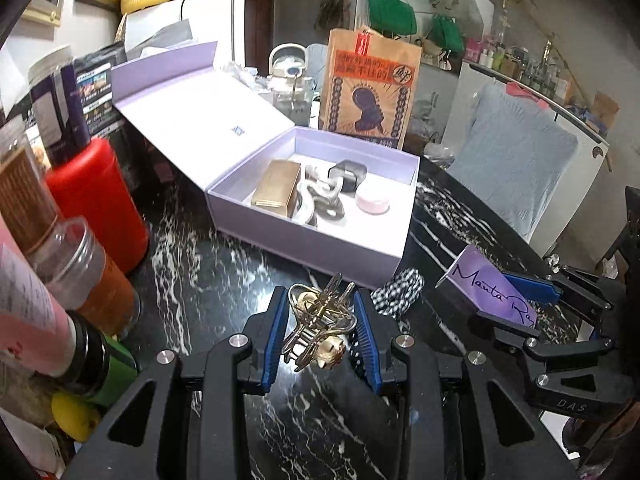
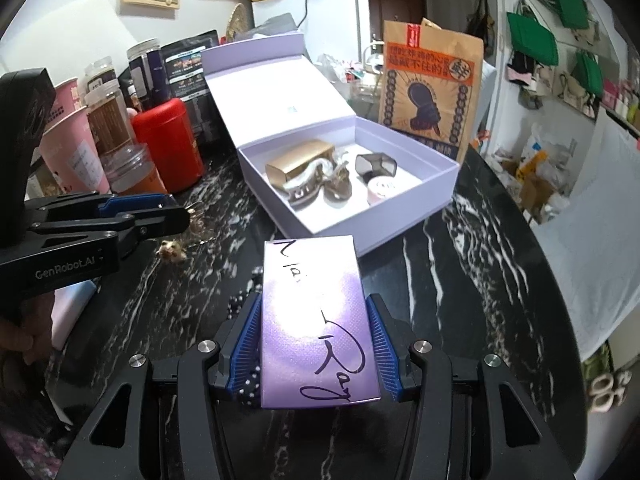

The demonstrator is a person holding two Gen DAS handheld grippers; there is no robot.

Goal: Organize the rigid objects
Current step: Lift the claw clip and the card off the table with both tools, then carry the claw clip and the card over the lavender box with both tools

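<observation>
My left gripper [image 1: 320,308] is shut on a gold wire hair claw [image 1: 318,320], lifted above the black marble table [image 1: 224,280]. My right gripper [image 2: 314,324] is shut on a flat purple box [image 2: 316,328] with black handwriting; the same box [image 1: 492,292] shows at the right of the left wrist view. Ahead stands an open lilac box [image 1: 320,236], lid folded back. Inside lie a gold case [image 1: 278,188], a pale chain-like clip [image 1: 316,200], a dark case [image 1: 352,174] and a pink round tin [image 1: 372,198]. A black-and-white checked scrunchie [image 1: 398,290] lies under the grippers.
Jars, a red canister [image 1: 96,204] and pink cups [image 2: 72,144] crowd the table's left side. A brown printed paper bag [image 1: 368,88] stands behind the lilac box. The table's curved edge runs at the right, with a blue cloth-draped chair [image 1: 516,168] beyond.
</observation>
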